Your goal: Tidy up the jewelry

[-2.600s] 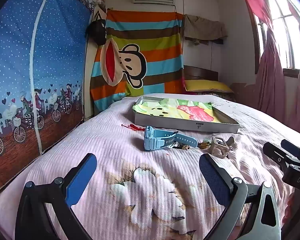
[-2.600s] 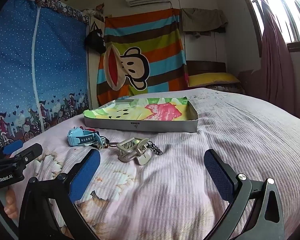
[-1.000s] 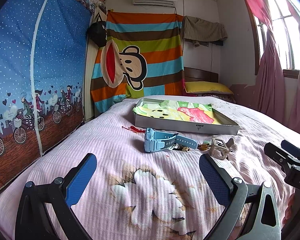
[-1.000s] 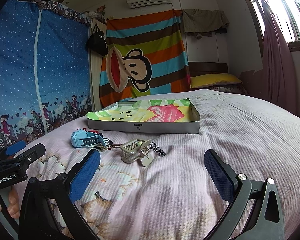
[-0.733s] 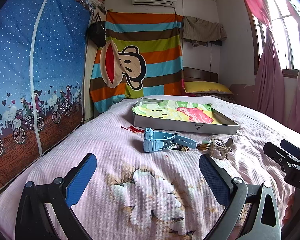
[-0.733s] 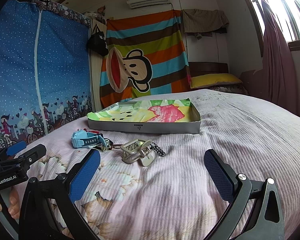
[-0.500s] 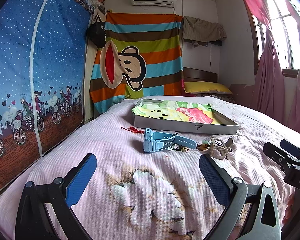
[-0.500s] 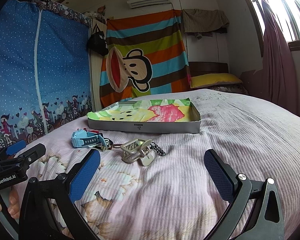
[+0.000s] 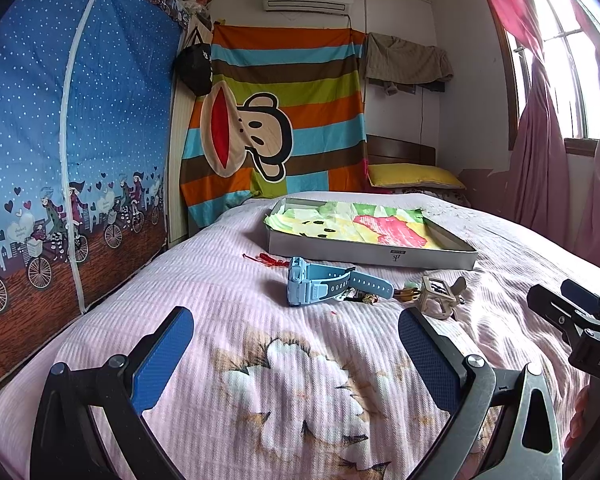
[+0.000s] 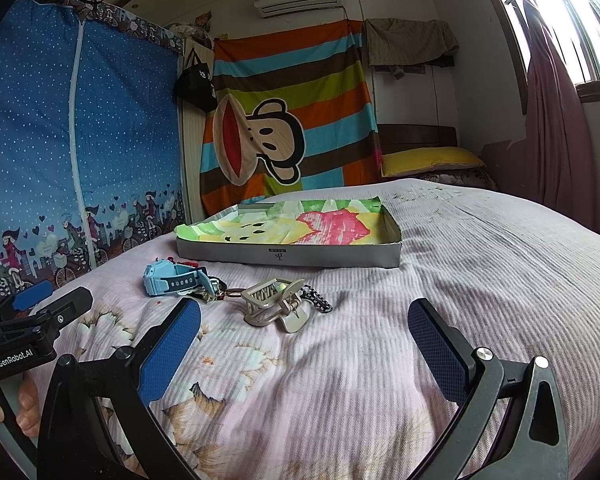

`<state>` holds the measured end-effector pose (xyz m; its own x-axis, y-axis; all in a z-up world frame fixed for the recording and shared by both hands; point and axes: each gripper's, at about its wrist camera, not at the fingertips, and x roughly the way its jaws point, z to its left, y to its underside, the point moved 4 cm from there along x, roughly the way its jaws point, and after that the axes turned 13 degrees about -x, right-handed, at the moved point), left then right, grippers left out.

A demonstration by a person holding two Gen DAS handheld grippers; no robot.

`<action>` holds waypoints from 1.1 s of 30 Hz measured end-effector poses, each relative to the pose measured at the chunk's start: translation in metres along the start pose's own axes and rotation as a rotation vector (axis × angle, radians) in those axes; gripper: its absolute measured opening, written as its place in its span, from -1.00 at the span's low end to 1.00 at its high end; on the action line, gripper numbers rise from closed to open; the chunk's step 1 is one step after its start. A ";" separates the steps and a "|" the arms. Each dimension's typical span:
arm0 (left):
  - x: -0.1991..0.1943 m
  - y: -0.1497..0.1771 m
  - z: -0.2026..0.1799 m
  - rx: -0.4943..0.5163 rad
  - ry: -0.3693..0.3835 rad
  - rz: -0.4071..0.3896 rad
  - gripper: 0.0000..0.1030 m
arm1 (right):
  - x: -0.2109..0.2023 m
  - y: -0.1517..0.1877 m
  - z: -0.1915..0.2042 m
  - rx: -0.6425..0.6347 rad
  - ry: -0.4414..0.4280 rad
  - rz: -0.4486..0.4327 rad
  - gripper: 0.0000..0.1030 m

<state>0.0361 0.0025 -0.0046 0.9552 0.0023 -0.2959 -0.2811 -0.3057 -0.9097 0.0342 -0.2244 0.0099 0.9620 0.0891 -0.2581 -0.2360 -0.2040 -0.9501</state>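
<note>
A light blue watch (image 9: 324,286) (image 10: 172,278) lies on the pink bedspread beside a beige hair claw (image 9: 440,294) (image 10: 274,300), a black beaded piece (image 10: 320,300) and a red cord bracelet (image 9: 266,258). Behind them sits a shallow grey box lid (image 9: 372,254) (image 10: 288,256) lined with colourful paper. My left gripper (image 9: 296,354) hovers open, short of the watch, nothing between its blue pads. The right gripper (image 10: 306,342) is open too, just short of the hair claw. Each gripper shows at the edge of the other's view.
A blue fabric wardrobe (image 9: 60,140) stands along the bed's left side. A striped monkey cloth (image 9: 276,136) hangs on the far wall, with a yellow pillow (image 9: 414,176) at the headboard. Pink curtains (image 9: 548,160) hang at the right. A hand (image 10: 8,408) holds the left gripper's handle.
Both views have shifted only slightly; the items on the bed lie where they were. Both grippers stay open.
</note>
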 end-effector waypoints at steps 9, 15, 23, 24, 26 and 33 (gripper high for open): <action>-0.002 -0.002 -0.002 0.002 0.001 -0.003 1.00 | -0.001 0.000 0.001 -0.001 -0.001 0.001 0.98; -0.002 -0.002 -0.002 0.003 -0.003 0.000 1.00 | 0.000 0.002 0.002 -0.002 -0.006 0.006 0.98; 0.009 -0.004 0.003 -0.020 -0.006 0.034 1.00 | 0.012 0.002 -0.002 0.019 -0.057 0.023 0.98; 0.011 -0.004 0.004 -0.020 -0.008 0.035 1.00 | 0.015 0.001 -0.004 0.022 -0.064 0.024 0.98; 0.017 -0.007 0.005 -0.015 -0.009 0.041 1.00 | 0.023 -0.003 -0.005 0.027 -0.091 0.033 0.98; 0.045 -0.019 0.003 -0.005 0.017 0.075 1.00 | 0.052 -0.017 0.001 -0.033 -0.163 0.063 0.97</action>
<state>0.0840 0.0110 -0.0009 0.9331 -0.0366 -0.3578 -0.3510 -0.3096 -0.8837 0.0883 -0.2150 0.0123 0.9098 0.2316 -0.3443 -0.2878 -0.2456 -0.9257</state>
